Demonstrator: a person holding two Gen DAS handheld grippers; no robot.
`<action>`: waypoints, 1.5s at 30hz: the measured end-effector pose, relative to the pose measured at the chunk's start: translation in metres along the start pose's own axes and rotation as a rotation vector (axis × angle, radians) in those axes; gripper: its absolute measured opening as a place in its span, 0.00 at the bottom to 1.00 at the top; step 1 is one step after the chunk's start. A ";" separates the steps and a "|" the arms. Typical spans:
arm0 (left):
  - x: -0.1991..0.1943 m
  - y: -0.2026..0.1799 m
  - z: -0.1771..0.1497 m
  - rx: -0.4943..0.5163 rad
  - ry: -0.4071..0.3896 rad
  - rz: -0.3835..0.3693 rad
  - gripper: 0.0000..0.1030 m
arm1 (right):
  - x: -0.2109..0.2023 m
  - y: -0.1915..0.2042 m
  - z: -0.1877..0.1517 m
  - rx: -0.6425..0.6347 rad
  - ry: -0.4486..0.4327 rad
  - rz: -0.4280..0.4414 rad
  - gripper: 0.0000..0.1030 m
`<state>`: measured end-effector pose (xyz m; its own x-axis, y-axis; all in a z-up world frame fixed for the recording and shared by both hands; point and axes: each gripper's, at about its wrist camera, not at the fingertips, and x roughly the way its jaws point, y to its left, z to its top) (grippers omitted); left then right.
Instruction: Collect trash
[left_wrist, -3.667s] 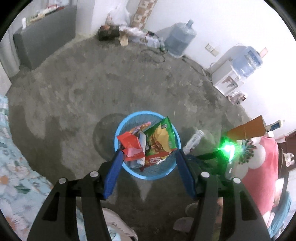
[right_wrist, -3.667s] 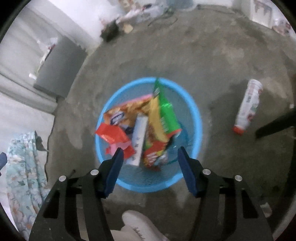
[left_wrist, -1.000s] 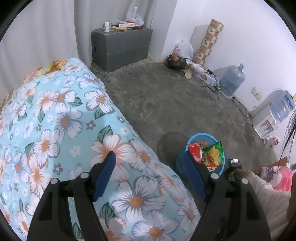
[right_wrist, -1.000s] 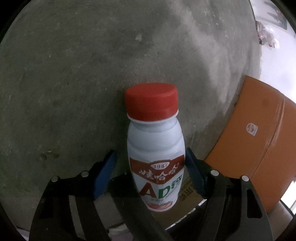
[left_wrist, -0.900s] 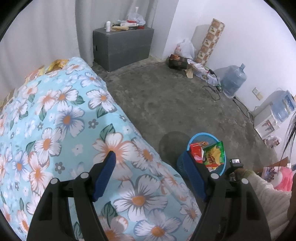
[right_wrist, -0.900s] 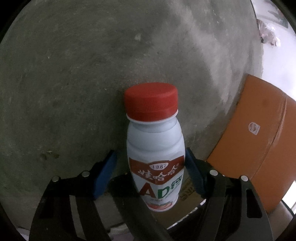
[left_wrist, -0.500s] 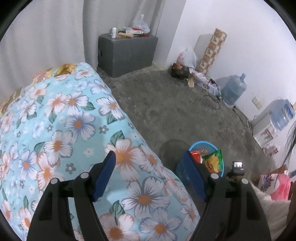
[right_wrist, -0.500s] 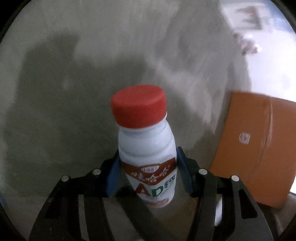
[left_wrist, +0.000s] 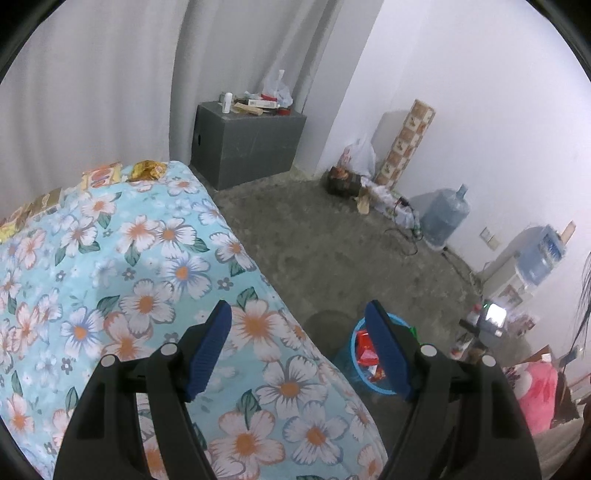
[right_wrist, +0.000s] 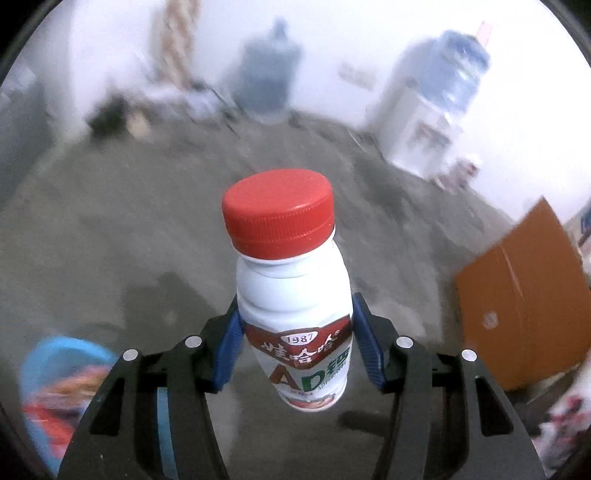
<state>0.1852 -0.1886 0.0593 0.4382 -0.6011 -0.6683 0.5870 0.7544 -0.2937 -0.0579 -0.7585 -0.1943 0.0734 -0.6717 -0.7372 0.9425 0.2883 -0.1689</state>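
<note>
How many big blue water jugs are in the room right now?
2. One water jug stands on the floor against the far wall; the other jug sits upside down on the white dispenser to its right. Others may be out of view.

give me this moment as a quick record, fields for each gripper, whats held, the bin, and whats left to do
right gripper: blue pads pressed on both sides of a bottle
held item: white drink bottle with red cap, cap pointing away from the camera, label between the pads
left gripper: jaws wide apart, nothing between them, over the floral bedspread
bin: blue basket on the concrete floor beside the bed, snack wrappers inside
bin in right wrist view: low left, blurred
left to do: bottle not yet in the basket
</note>
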 end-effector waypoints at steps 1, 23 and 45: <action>-0.003 0.003 -0.001 -0.007 -0.004 -0.004 0.71 | -0.021 0.002 0.007 0.009 -0.008 0.068 0.51; -0.034 0.099 -0.022 -0.138 -0.045 -0.058 0.71 | -0.015 0.114 -0.106 0.031 0.237 0.400 0.52; -0.074 0.119 -0.034 -0.155 -0.091 -0.066 0.71 | -0.087 0.109 -0.096 -0.172 0.216 0.306 0.79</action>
<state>0.1996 -0.0451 0.0507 0.4661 -0.6667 -0.5817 0.5075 0.7400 -0.4415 0.0070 -0.6035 -0.2110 0.2544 -0.3834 -0.8879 0.8180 0.5751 -0.0139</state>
